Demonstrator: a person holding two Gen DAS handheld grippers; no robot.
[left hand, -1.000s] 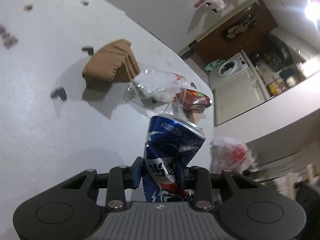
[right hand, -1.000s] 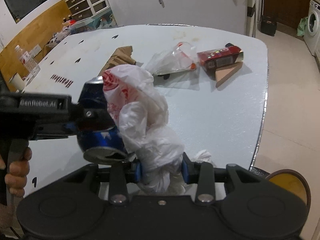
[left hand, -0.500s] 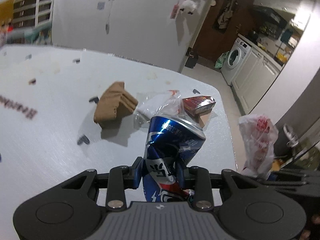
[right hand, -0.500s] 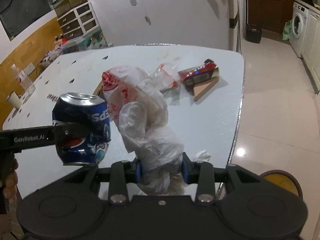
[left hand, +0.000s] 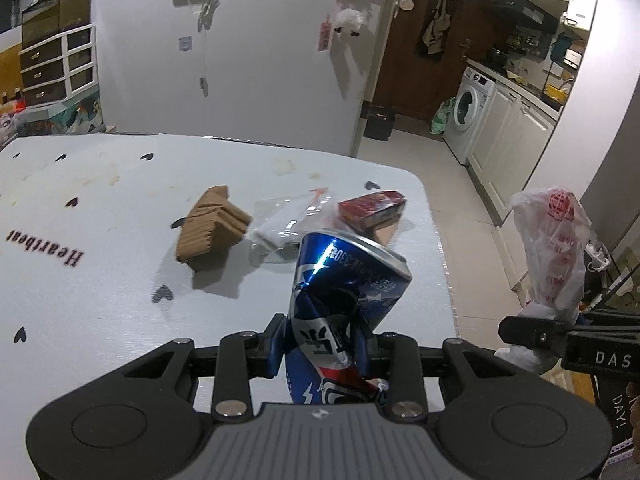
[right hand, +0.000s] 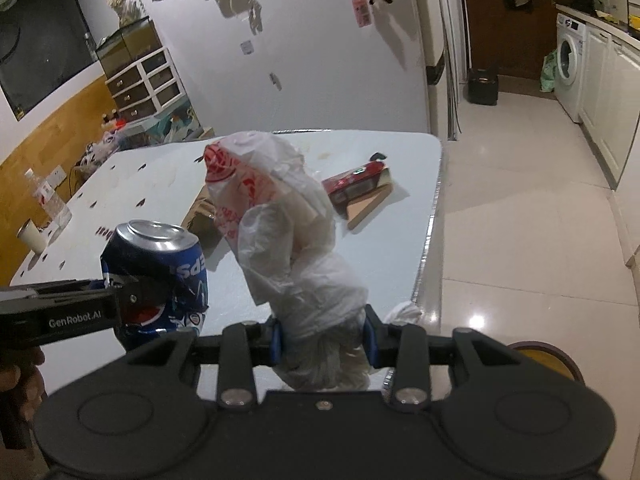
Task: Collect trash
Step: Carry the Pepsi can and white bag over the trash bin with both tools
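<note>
Gripping a crushed blue can at its dented waist, left claw narrow and clamped on the creased metal, held clear above the worktop. Judged light and thin-walled, with sharp folds and a glossy skin likely to slip if the pinch loosens; best taken across the crumpled middle, as now. Right claw closed on the twisted neck of a white plastic bag, also held off the worktop. Bag judged very light, soft and limp, prone to sag or slide through; best pinched at the bunched knot. Left on the worktop: brown folded cardboard, clear wrapper, red box. Left wrist view alone shows the can's dented side and the clear wrapper; cardboard unobstructed there. Right wrist view alone shows the can's open top, a hand on the left handle, and a round dark rim at floor level, possibly a bin; cannot tell.
</note>
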